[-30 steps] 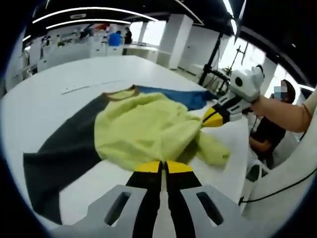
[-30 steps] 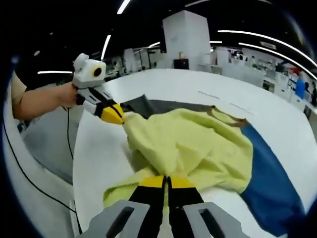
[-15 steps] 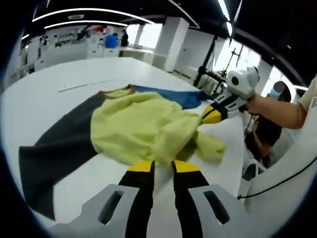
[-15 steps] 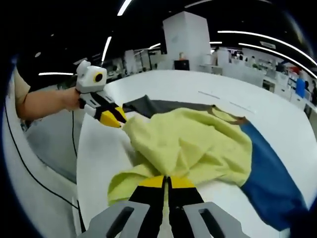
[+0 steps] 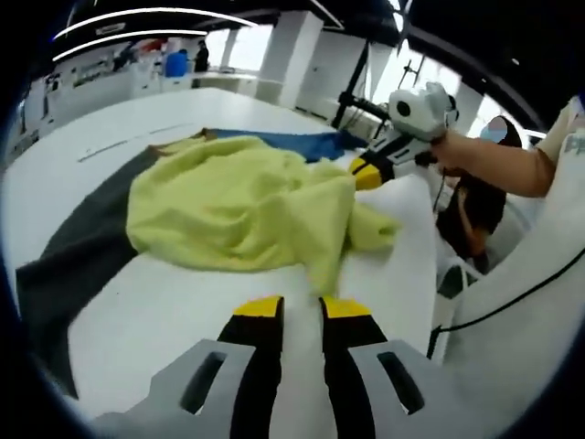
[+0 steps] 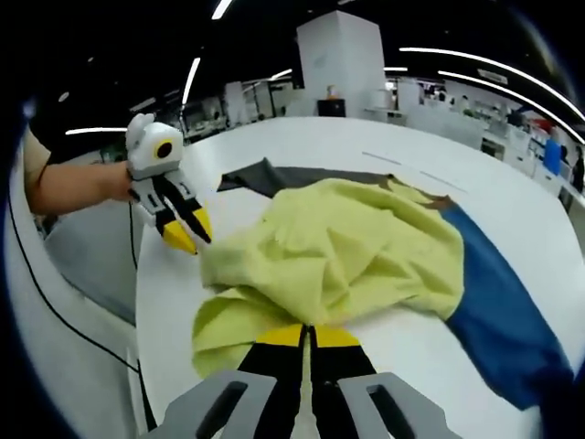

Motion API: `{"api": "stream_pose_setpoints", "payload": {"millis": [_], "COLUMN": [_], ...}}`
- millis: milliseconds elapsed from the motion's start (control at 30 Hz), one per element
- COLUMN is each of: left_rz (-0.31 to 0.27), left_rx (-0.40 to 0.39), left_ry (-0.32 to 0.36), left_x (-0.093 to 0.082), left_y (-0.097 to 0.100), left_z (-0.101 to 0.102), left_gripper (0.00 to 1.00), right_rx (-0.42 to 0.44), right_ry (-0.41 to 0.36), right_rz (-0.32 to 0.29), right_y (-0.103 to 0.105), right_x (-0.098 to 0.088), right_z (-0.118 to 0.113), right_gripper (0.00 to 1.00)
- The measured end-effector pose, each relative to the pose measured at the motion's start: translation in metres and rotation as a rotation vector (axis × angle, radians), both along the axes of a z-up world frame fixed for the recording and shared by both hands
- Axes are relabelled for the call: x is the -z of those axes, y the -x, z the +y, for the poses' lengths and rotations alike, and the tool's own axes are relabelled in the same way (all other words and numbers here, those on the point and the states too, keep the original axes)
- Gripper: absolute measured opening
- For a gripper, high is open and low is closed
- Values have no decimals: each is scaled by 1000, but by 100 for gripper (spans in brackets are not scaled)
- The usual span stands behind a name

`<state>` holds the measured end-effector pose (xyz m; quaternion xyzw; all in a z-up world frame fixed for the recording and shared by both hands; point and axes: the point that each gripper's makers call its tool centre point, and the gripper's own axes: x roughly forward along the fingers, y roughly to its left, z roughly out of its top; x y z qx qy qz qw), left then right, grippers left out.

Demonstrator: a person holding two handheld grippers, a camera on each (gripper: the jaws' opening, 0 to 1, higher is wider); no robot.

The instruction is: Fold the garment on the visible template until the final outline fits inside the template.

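A crumpled yellow garment (image 5: 228,206) (image 6: 338,251) with a brown collar (image 6: 430,203) lies on the white table. A dark grey panel (image 5: 73,256) (image 6: 292,174) and a blue panel (image 5: 274,144) (image 6: 498,311) spread flat from under it; I cannot tell if they are part of it. My left gripper (image 5: 302,311) is open with nothing between its jaws, a little back from the yellow edge. It also hangs apart from the cloth in the right gripper view (image 6: 190,234). My right gripper (image 6: 309,334) (image 5: 366,172) is shut on a yellow fold.
The rounded table edge (image 6: 139,302) runs close beside both grippers. A person's forearm (image 5: 498,169) holds the right gripper, and another person (image 5: 471,219) sits past the table. A black cable (image 5: 512,302) hangs off the edge. Faint tape lines (image 5: 114,149) mark the far tabletop.
My left gripper has opened, let go of the yellow edge and drawn back; the released cloth has dropped onto the table. My right gripper has stayed shut on the fabric.
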<state>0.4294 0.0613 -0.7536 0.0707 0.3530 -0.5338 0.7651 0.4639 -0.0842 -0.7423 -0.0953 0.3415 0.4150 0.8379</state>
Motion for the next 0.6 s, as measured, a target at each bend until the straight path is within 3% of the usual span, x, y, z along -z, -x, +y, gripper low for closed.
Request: {"api": "stream_pose_setpoints", "payload": {"millis": [200,600], "left_rz": [8,-5], "left_rx": [15,-50], "left_ry": [7,38], "left_x": [7,11], "left_y": [13,11], "left_z": [-9,-16], "left_gripper": [11,11], "right_rx": [-15,-10], "right_ry": [-8,-81], "right_rz": [0,-32], "right_y": [8,21], "right_x": [0,-15], "right_z": [1,-5], "right_gripper": [5,12]}}
